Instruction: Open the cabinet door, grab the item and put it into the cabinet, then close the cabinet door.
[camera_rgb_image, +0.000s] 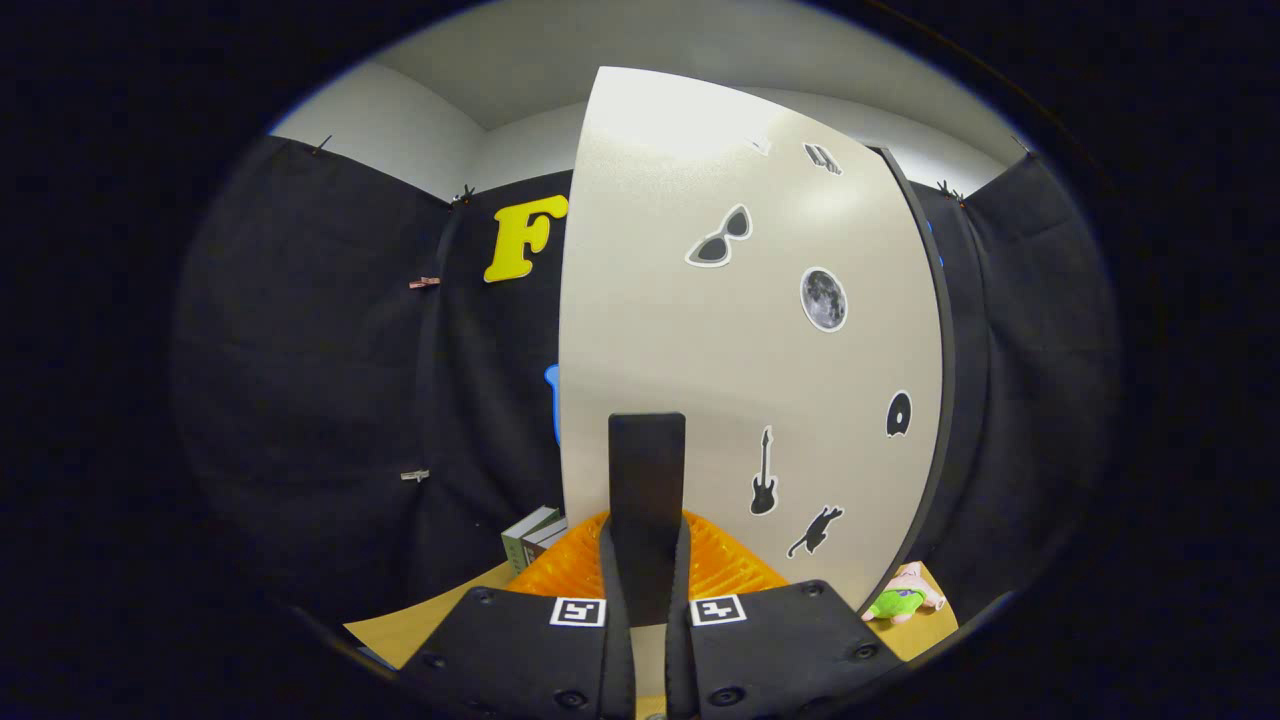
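Gripping one black door handle (647, 500) in claw (647, 600) | one cabinet door (750, 350) | one plush toy (903, 596)

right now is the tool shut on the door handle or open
Shut on it: both fingers of the tool press the sides of the black handle on the cabinet door.

The cream cabinet door (740, 330) — dotted with stickers, its black handle (647, 500) pinched between the gripper (648, 600) fingers — with a pink-and-green plush toy (903, 596) lying beside it on the table
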